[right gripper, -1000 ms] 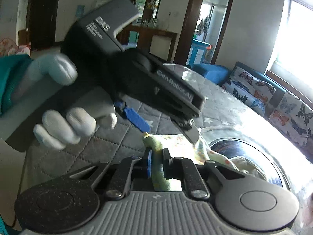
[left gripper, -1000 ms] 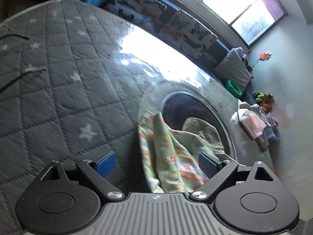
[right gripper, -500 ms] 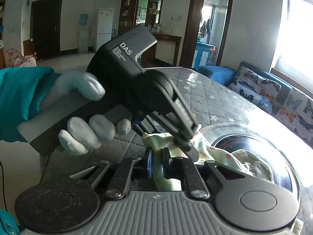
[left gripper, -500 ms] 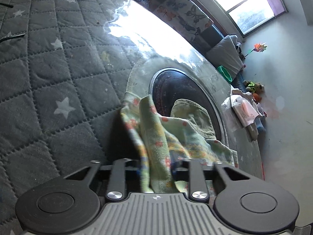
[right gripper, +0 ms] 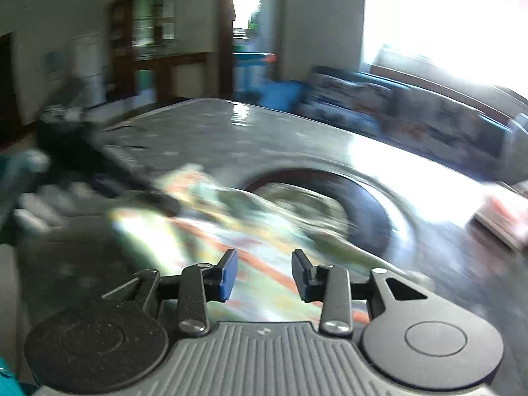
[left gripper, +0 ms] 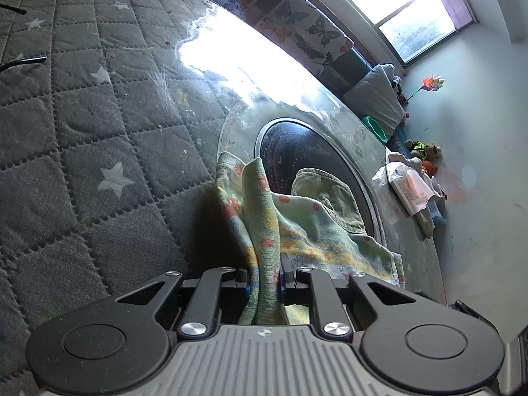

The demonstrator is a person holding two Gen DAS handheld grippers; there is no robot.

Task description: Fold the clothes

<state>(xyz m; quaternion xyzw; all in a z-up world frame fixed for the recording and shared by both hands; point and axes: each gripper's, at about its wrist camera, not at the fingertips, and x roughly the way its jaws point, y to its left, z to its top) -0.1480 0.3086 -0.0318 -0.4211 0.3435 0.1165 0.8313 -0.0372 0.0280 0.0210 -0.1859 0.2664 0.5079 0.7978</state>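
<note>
A small green garment with orange and yellow flowers (left gripper: 307,221) lies crumpled on the table, partly over a dark round inset (left gripper: 297,151). My left gripper (left gripper: 264,280) is shut on a bunched fold of the garment at its near edge. In the blurred right wrist view the garment (right gripper: 231,227) lies just beyond my right gripper (right gripper: 264,274), which is open and empty above it. The left gripper and its gloved hand (right gripper: 36,198) show as a dark blur at the left of that view.
The table has a grey quilted cover with white stars (left gripper: 82,132) under a glossy sheet. A butterfly-print sofa (left gripper: 297,23) runs behind it. Folded white and pink items (left gripper: 409,191) lie at the table's right edge. A green bowl (left gripper: 374,128) stands farther back.
My left gripper closed on the garment's fold and holds it. My right gripper let go of the garment, opened and swung away to the right; its view is now motion-blurred.
</note>
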